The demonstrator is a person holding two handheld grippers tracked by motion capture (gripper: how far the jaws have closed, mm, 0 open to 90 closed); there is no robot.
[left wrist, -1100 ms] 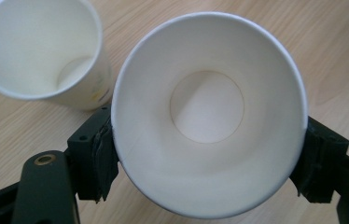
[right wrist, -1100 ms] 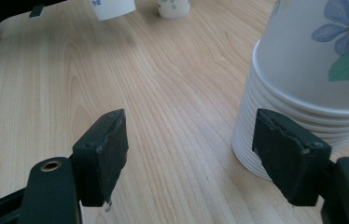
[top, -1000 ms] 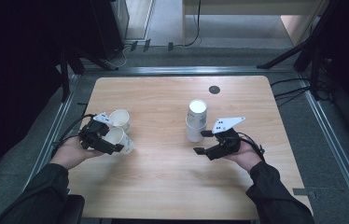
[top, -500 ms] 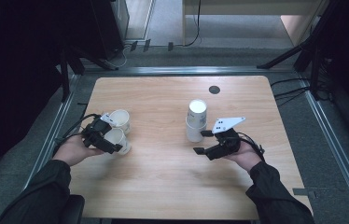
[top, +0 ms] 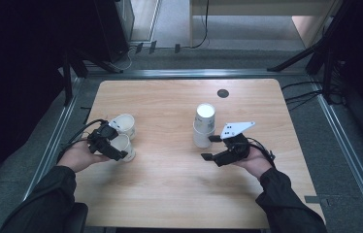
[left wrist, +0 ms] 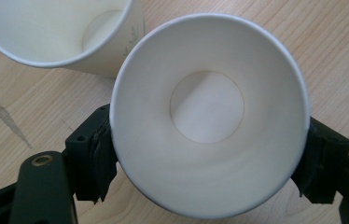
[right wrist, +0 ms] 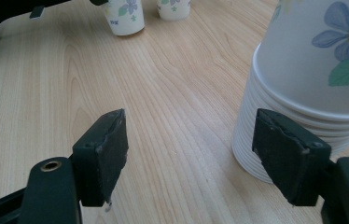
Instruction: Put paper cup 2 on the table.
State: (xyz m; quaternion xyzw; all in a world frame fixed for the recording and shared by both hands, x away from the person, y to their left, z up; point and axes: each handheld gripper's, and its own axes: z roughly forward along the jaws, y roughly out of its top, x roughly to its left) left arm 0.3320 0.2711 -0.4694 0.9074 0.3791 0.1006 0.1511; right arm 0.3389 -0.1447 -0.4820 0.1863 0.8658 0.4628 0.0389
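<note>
A white paper cup (left wrist: 210,56) with its mouth toward the camera sits between the jaws of my left gripper (left wrist: 210,140). Both pads lie against its wall, and the jaws have just been opening a little. From above, that cup (top: 122,145) and the left gripper (top: 111,148) are at the table's left, close to a second cup (top: 123,124) (left wrist: 46,28). A stack of flower-printed cups (top: 204,126) (right wrist: 303,93) stands upright at the centre. My right gripper (top: 209,147) (right wrist: 193,140) is open, with nothing between its jaws. The stack's base is just beyond its right jaw.
The wooden table (top: 170,194) has a dark round hole (top: 222,93) near its far edge. Metal rails run along both sides. Cables and dark stands sit on the floor beyond the table. Bare wood lies between the two hands.
The left gripper and its cup shifted very slightly to the left. The right gripper and the stack stayed where they were.
</note>
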